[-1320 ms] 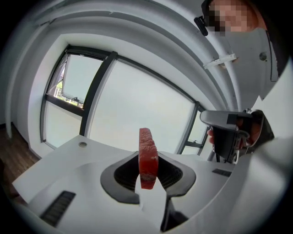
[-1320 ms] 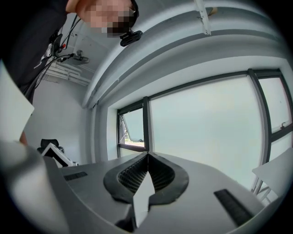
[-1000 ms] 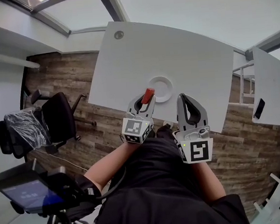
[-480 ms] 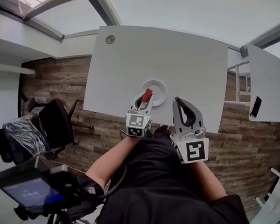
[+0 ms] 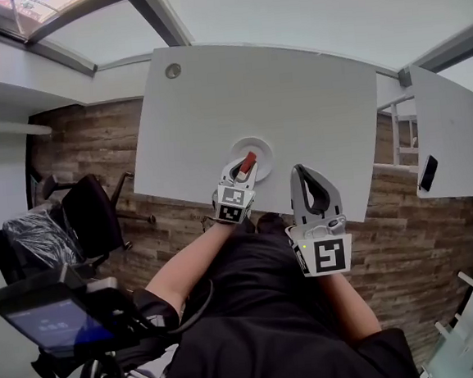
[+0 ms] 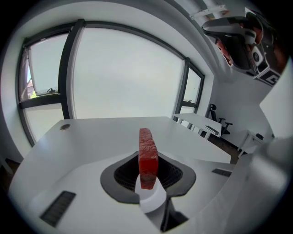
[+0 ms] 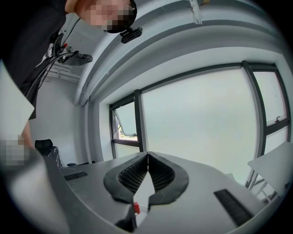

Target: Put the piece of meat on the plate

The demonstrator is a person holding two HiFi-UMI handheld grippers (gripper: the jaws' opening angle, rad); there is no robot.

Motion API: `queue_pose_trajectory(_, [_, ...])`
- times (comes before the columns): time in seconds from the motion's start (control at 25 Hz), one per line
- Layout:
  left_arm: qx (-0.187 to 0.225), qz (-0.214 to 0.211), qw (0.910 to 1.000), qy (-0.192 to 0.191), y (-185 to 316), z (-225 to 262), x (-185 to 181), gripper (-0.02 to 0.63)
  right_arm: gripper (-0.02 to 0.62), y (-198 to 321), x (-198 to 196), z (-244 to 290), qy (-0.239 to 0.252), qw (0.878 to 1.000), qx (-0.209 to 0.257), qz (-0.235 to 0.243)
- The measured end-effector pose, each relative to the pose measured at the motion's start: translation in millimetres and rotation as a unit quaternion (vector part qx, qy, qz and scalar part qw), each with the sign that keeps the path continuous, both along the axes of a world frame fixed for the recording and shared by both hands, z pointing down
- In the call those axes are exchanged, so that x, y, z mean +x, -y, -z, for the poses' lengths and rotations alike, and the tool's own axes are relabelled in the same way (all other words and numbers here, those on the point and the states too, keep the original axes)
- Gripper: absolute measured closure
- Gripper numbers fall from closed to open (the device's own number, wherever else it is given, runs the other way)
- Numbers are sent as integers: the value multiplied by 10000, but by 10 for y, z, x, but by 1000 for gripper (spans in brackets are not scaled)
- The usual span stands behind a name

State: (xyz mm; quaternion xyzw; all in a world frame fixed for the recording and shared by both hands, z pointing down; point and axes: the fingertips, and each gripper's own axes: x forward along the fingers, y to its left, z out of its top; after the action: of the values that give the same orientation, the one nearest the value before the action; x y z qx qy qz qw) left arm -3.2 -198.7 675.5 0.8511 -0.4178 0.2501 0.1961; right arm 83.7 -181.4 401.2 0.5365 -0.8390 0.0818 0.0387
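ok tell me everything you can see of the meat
The meat is a thin, flat red slab with a rough, grainy surface and a paler top edge; it looks like plastic. It stands upright on edge, clamped between the pads of the left gripper, with its upper part sticking out past them. In the head view it shows over the white plate; whether it touches the plate can't be told.

No legible text or labels
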Motion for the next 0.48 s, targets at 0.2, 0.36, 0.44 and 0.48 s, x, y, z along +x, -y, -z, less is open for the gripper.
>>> queue_pose_trajectory(0.2, [-16, -338, 9993, 126, -8, -141, 63, 511, 589, -29, -29, 22, -18, 10000, -14, -31])
queue_pose_trajectory(0.36, [-164, -479, 9985, 213, -91, -318, 77, 511, 589, -51, 68, 7, -69, 9997, -87, -199])
queue_pose_trajectory(0.44, [-243, -507, 9981, 248, -122, -405, 76, 511, 589, -60, 102, 10, -121, 9996, -89, -253])
queue_pose_trajectory(0.48, [-265, -507, 9980, 250, -130, -436, 76, 512, 589, -72, 105, 14, -145, 9995, -97, -261])
